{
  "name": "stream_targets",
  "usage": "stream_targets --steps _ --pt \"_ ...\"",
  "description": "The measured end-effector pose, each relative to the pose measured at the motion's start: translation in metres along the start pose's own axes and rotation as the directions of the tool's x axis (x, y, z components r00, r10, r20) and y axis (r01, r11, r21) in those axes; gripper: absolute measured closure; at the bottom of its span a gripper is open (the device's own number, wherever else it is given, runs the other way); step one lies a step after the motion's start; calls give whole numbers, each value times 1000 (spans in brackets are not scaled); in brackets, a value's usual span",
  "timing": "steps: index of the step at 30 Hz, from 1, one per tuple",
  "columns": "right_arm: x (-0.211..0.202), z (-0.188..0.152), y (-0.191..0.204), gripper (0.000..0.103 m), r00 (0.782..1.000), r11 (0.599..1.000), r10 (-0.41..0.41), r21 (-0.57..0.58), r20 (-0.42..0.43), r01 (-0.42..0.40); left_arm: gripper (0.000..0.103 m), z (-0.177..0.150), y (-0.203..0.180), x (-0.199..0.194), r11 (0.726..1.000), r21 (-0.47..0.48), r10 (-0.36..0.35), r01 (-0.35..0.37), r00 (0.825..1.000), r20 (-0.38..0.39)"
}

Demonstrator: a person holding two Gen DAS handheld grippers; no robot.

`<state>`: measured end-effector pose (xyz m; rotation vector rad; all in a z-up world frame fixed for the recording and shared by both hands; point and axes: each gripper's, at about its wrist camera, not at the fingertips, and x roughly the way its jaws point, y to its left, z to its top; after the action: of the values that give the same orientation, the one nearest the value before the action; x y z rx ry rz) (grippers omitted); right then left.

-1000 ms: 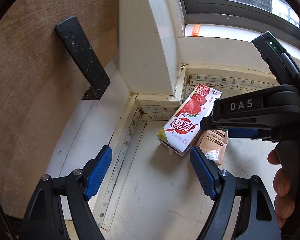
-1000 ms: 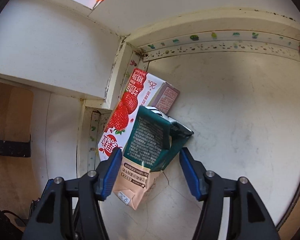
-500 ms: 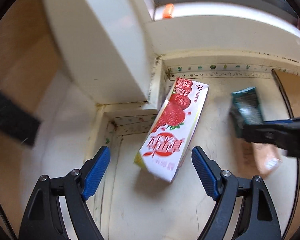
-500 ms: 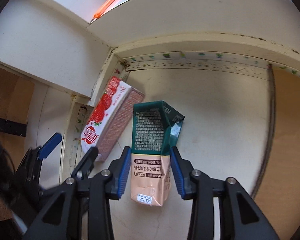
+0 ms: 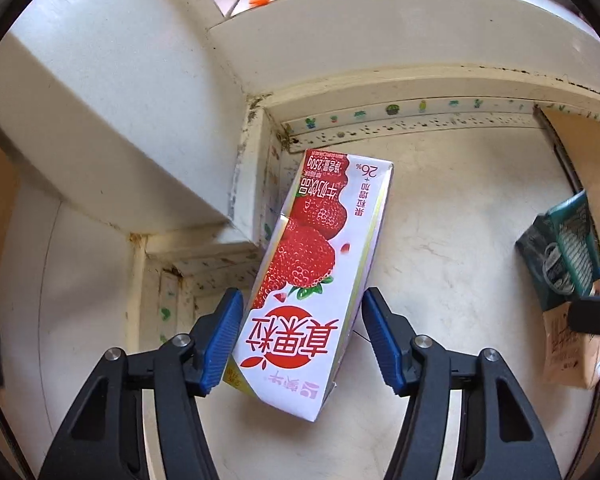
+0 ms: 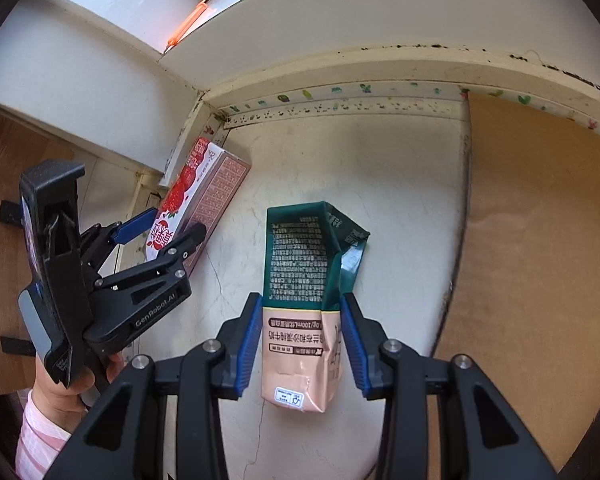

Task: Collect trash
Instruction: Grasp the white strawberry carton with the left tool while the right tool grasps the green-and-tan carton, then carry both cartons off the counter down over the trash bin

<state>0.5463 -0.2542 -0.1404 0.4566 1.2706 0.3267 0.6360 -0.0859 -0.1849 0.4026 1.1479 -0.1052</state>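
The strawberry carton [image 5: 308, 280] lies on the floor [image 5: 440, 220] in a corner, its far end by the wall's base. The left gripper [image 5: 302, 340] straddles its near end, closing. To its right, well apart, the crumpled carton [image 6: 304, 308] sits between the right gripper's [image 6: 300, 344] fingers [image 6: 246, 344]. A cardboard sheet [image 6: 540, 260] lies further right.
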Motion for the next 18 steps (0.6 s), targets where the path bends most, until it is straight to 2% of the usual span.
stream_targets --steps 3,9,13,18 --pt "2 -10 4 64 1000 1000 -6 -16 2 6 45 -8 -9 -18 999 -22 -33 33 999 25" --pt "-30 -46 10 64 998 999 38 -12 57 -37 46 -33 -25 -75 998 -10 -59 60 996 71" --pt "-61 -76 18 64 993 998 58 -5 103 -58 46 -58 -39 -138 995 -10 -101 104 986 136" --pt "-118 -123 33 64 983 998 60 -33 176 -55 46 -90 -41 -216 985 -15 -165 172 961 221"
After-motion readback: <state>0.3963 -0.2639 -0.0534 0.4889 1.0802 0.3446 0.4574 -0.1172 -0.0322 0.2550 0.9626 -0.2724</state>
